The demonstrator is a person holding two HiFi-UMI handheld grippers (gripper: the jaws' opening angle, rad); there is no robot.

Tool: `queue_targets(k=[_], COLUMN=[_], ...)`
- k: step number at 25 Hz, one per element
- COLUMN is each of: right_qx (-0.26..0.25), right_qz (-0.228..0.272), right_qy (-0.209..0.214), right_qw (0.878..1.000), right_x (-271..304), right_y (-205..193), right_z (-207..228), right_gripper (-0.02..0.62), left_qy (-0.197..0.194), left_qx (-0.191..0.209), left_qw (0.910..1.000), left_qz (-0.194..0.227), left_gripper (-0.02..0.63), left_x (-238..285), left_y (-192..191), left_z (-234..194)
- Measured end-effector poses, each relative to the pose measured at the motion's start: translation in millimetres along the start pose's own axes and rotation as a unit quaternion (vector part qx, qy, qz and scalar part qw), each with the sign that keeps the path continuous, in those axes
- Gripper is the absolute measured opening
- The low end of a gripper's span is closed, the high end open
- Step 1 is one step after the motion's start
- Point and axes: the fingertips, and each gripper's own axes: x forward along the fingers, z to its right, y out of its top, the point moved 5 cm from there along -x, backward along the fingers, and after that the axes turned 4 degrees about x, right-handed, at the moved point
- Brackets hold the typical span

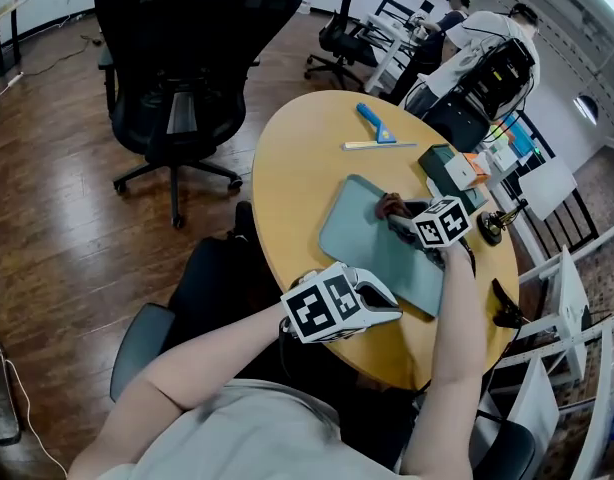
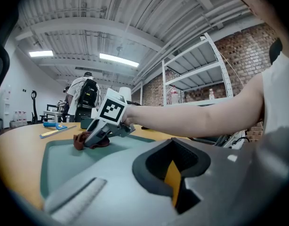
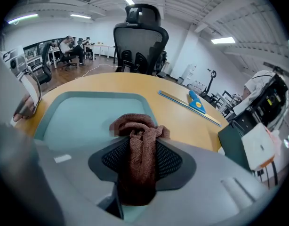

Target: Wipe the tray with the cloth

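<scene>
A teal tray (image 1: 362, 233) lies on the oval wooden table (image 1: 297, 158). My right gripper (image 1: 399, 216) is over the tray's far end, shut on a bunched brown cloth (image 1: 390, 205) that rests on the tray. In the right gripper view the cloth (image 3: 137, 126) is pinched between the dark pads of that gripper (image 3: 140, 145), above the tray (image 3: 83, 112). My left gripper (image 1: 392, 310) sits at the tray's near rim. In its own view the left gripper (image 2: 175, 173) has its jaws almost together, with a sliver of table between. Whether it grips the rim is hidden.
A blue scraper (image 1: 375, 123) and a ruler (image 1: 379, 145) lie on the table beyond the tray. A dark green box (image 1: 449, 168) and small items stand at the right edge. A black office chair (image 1: 192, 48) stands to the left. People work at desks at the back right (image 1: 487, 53).
</scene>
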Motion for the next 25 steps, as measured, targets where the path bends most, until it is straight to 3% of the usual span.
queue_targets(k=[13,18,22,25], right_qx=[-0.063,-0.071,-0.068,-0.059], right_qz=[0.044,0.044,0.052,0.087], right_qy=[0.020,0.021,0.003,-0.016], right_qw=[0.997,0.996,0.996,0.994], right_x=[33,38,32,12], right_y=[67,76,74,78], right_z=[-45,-52,-50,-47], right_gripper=[0.158,0.158,0.152,0.149], left_qy=[0.006,0.005,0.002,0.000], left_qx=[0.008,0.007,0.002,0.000], left_qw=[0.9999,1.0000,1.0000,1.0000], left_qz=[0.003,0.002,0.001,0.000], left_gripper=[0.000,0.001,0.002,0.002], left_x=[0,0,0,0], left_y=[0,0,1,1], left_z=[-1,-1,2,3])
